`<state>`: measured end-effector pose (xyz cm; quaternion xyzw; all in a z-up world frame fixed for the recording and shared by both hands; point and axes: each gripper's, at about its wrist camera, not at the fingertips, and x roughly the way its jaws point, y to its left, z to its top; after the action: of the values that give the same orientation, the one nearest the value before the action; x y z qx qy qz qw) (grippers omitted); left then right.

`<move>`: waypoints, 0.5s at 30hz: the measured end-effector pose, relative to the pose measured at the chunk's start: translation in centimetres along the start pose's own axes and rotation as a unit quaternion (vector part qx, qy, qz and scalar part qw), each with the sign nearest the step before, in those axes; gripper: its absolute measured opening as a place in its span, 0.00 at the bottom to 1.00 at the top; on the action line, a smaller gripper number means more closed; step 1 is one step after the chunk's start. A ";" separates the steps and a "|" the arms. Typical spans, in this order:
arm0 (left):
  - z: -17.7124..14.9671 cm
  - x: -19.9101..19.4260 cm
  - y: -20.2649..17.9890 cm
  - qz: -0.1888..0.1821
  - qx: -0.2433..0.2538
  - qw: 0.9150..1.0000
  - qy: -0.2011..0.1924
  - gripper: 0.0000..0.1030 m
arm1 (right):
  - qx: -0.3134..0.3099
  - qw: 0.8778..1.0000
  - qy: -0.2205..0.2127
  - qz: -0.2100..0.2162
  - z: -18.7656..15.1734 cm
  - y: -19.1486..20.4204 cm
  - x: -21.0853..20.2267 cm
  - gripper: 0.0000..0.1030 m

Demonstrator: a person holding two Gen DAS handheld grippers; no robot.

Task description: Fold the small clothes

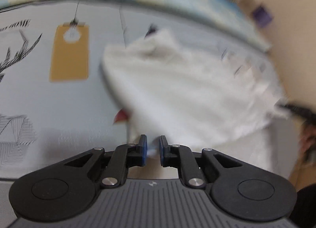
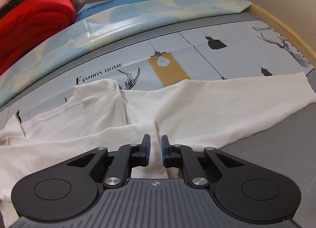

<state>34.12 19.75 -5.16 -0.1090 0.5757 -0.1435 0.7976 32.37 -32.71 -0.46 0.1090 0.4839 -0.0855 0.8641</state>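
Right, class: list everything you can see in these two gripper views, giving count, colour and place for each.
white garment: one, white, spread on the printed mat, part of it lifted and blurred in the left view.
printed mat: one, pale grey with black drawings, a mustard panel and the words FASHION HOME, under the garment.
patterned sheet: one, light blue and cream, behind the mat.
red fabric: one bundle, red, far left of the right view.
wooden edge: one, tan, along the right side.
left claw: black with blue pads, nearly closed, white cloth at its tips.
right claw: black with blue pads, nearly closed over a fold of the garment.
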 end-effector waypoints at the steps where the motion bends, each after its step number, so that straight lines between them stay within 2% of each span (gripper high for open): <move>1: -0.6 0.6 0.2 0.043 0.016 0.999 0.017 0.17 | 0.002 1.000 -0.004 0.002 0.0 0.0 -0.2 0.10; 4: -0.6 0.0 0.2 0.053 0.017 0.998 0.020 0.18 | 0.009 1.000 -0.014 0.021 0.2 -0.1 -0.6 0.12; 6: -0.2 -0.8 -0.1 0.085 0.032 0.996 0.011 0.18 | 0.007 0.999 -0.018 0.034 0.2 0.0 -0.8 0.12; 7: 0.0 -1.1 -0.1 0.087 0.024 0.996 0.006 0.18 | 0.005 0.999 -0.019 0.038 0.2 0.2 -1.1 0.12; 9: 0.4 -1.7 0.1 0.056 0.002 0.998 -0.015 0.18 | 0.001 0.999 -0.020 0.043 0.3 0.4 -1.2 0.12; 10: 0.4 -1.6 0.0 0.046 0.000 0.999 -0.024 0.22 | 0.000 0.999 -0.020 0.046 0.3 0.5 -1.2 0.12; 11: 0.5 -1.3 -0.3 0.041 -0.001 0.999 -0.029 0.28 | 0.001 0.999 -0.020 0.050 0.4 0.5 -1.2 0.12; 13: 0.7 -0.1 -0.8 0.039 0.001 0.999 -0.033 0.30 | 0.004 0.998 -0.020 0.057 0.4 0.6 -1.3 0.12; 15: 0.7 0.8 -0.6 0.055 0.000 0.998 -0.042 0.01 | 0.002 0.998 -0.020 0.062 0.4 0.8 -1.4 0.12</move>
<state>34.99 18.88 -5.44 -0.0835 0.5464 -0.0949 0.8280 32.17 -31.95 1.03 0.1389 0.4587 -0.0354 0.8769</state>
